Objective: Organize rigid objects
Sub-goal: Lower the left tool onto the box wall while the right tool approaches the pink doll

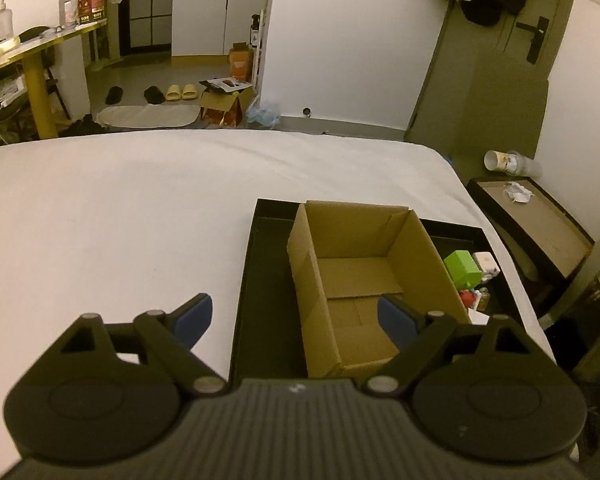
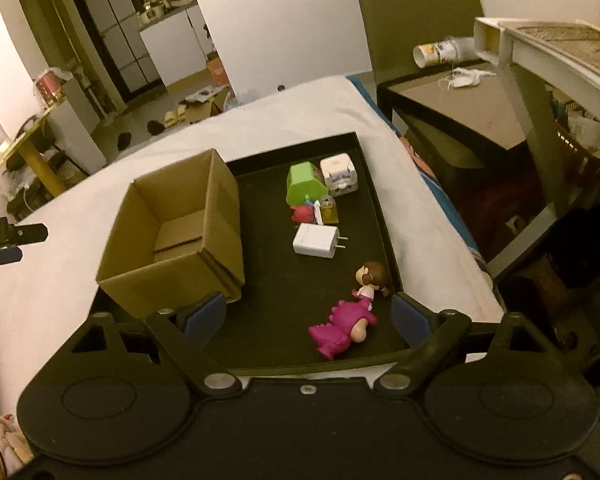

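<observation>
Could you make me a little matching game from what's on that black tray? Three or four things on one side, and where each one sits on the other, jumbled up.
Things:
1. cardboard box
2. white charger
3. pink doll
4. green block

Places, as the right wrist view shows them:
A. nearest the camera, lying between the open fingers of the right hand-held gripper
B. far end of the black tray, beside a white cube
C. left part of the tray, open and empty
D. middle of the tray, prongs pointing right

Pairs: 1-C, 2-D, 3-A, 4-B
</observation>
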`<control>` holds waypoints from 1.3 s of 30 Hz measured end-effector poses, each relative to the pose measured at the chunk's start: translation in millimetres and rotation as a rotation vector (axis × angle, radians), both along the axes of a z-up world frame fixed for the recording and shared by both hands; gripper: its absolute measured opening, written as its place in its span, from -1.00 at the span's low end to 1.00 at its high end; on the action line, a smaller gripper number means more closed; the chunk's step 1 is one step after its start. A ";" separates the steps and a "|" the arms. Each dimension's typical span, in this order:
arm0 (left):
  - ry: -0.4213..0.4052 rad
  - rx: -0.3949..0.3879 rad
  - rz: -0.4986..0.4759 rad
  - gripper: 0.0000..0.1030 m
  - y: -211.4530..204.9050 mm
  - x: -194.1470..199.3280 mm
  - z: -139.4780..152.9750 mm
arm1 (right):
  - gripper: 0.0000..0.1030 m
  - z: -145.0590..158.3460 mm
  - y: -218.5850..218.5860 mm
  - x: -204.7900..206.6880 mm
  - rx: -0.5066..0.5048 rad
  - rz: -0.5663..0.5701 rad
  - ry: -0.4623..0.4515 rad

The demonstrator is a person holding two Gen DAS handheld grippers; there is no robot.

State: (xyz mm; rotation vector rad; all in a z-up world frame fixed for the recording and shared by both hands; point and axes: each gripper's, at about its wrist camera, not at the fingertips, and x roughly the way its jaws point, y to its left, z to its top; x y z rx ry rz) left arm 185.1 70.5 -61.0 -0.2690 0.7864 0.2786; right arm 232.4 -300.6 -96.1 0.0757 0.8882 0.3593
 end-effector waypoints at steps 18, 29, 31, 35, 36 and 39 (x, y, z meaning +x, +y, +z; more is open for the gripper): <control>-0.019 0.037 -0.031 0.50 -18.1 36.6 -38.0 | 0.72 -43.2 13.0 29.9 0.012 0.019 0.092; 0.062 -0.102 -0.013 -0.19 -4.7 61.7 -71.7 | 0.38 -74.3 4.2 44.2 0.004 -0.016 0.155; 0.089 -0.120 -0.005 -0.30 -1.5 67.3 -76.0 | 0.36 -77.4 2.3 47.5 0.009 -0.019 0.161; 0.153 -0.164 0.013 -0.45 3.9 76.8 -86.8 | 0.31 -82.6 -0.3 54.7 0.011 -0.022 0.171; 0.172 -0.186 0.013 -0.46 5.8 79.7 -89.2 | 0.31 -83.8 -0.8 56.5 0.012 -0.023 0.176; 0.221 -0.227 0.022 -0.47 11.7 86.5 -93.5 | 0.31 -87.2 -1.7 60.2 0.017 -0.018 0.192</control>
